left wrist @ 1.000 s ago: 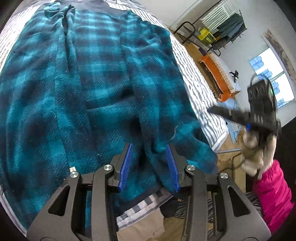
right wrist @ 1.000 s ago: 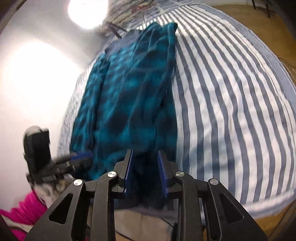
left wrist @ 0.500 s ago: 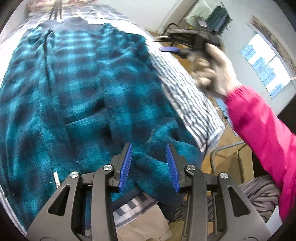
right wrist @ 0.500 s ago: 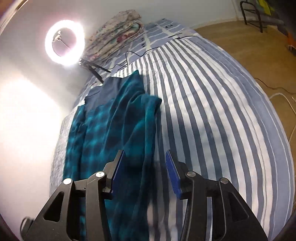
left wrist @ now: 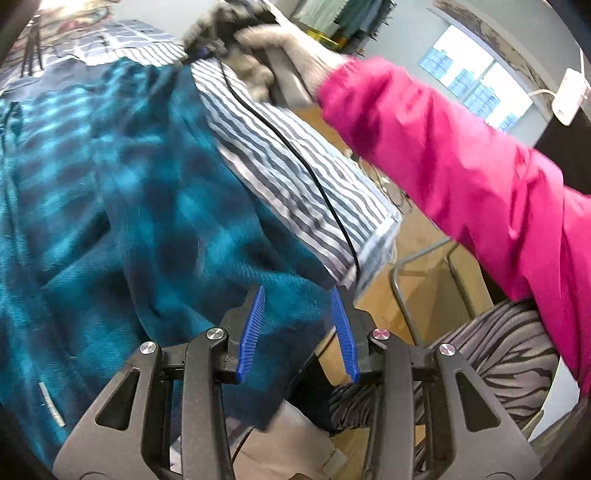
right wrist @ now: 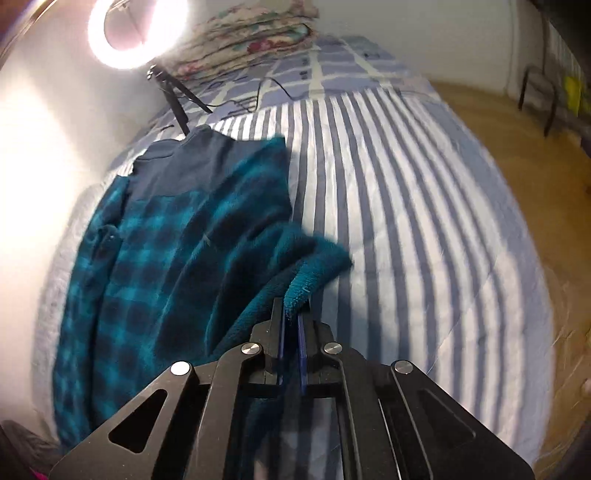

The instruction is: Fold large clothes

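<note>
A teal and dark plaid fleece garment lies spread on the striped bed sheet. My left gripper hangs over the garment's near corner at the bed's edge. Its jaws are opening, and the fleece sits between the blue pads without being pinched. My right gripper is shut on a teal edge of the garment, which bunches up over the striped sheet. In the left wrist view a gloved hand and pink sleeve reach across to the garment's far side.
A ring light on a tripod and a folded quilt sit at the head of the bed. A black cable runs over the sheet. Wooden floor and a metal frame lie beside the bed.
My right gripper moved up along the garment's right side and closed on its teal edge. The pink-sleeved arm now crosses the left wrist view. My left gripper shifted toward the bed's corner.
</note>
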The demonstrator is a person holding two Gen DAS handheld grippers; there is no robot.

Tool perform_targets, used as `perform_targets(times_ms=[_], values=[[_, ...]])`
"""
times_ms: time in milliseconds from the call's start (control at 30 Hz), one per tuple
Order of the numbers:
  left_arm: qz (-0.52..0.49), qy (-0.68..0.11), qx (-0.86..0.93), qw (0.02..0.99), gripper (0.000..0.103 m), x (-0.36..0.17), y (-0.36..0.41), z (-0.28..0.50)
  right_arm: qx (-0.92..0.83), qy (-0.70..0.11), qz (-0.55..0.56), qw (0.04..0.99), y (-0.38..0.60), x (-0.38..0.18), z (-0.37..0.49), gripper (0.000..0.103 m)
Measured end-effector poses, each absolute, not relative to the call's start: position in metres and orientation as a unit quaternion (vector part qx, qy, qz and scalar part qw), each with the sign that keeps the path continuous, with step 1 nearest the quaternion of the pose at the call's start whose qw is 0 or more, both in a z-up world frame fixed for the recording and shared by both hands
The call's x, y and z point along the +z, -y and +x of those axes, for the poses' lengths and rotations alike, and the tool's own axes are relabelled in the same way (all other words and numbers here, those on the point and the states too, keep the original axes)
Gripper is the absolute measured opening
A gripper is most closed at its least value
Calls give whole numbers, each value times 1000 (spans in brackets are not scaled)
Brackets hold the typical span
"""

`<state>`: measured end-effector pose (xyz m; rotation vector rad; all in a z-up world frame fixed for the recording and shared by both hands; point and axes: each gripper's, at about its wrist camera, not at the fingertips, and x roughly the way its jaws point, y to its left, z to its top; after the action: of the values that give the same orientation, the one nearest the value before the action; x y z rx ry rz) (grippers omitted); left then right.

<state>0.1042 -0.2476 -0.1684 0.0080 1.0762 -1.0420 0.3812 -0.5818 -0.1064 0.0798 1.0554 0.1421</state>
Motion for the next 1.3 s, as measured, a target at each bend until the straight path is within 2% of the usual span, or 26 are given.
perform_targets(times_ms=[33,200,233,267,300,433,500,600,700,767,867,1033,1167,1300], values=[[7,-491,-476,730,49,-172,251,104,63,-500,28,863,581,-106,386,4],[45,-483,-464,741,50,-189,270,98,37,-521,21,852,584,-136,399,4],[53,-480,-455,748,46,-192,273,101,40,-521,35,852,586,-139,399,4],[58,-479,-451,751,36,-194,276,102,42,-520,46,852,590,-140,398,4],[64,-482,-449,750,8,-198,278,103,43,-519,54,852,592,-139,397,4],[3,-491,-460,739,6,-193,265,111,46,-516,59,853,597,-127,398,4],[-29,-474,-475,741,6,-175,259,108,51,-512,49,856,595,-118,399,4],[-12,-446,-489,750,6,-164,269,98,52,-500,45,863,595,-110,401,4],[32,-460,-494,737,7,-182,290,90,42,-509,41,859,595,-123,404,4],[50,-485,-492,722,15,-194,296,86,36,-519,20,854,592,-136,402,4],[55,-482,-495,720,17,-188,287,77,24,-538,18,842,599,-145,397,9],[6,-453,-477,753,35,-151,240,85,20,-510,69,857,627,-113,358,11],[-33,-456,-433,777,35,-151,215,115,59,-485,64,870,620,-82,314,11],[-41,-470,-408,781,35,-171,226,129,110,-471,57,874,589,-64,305,11]])
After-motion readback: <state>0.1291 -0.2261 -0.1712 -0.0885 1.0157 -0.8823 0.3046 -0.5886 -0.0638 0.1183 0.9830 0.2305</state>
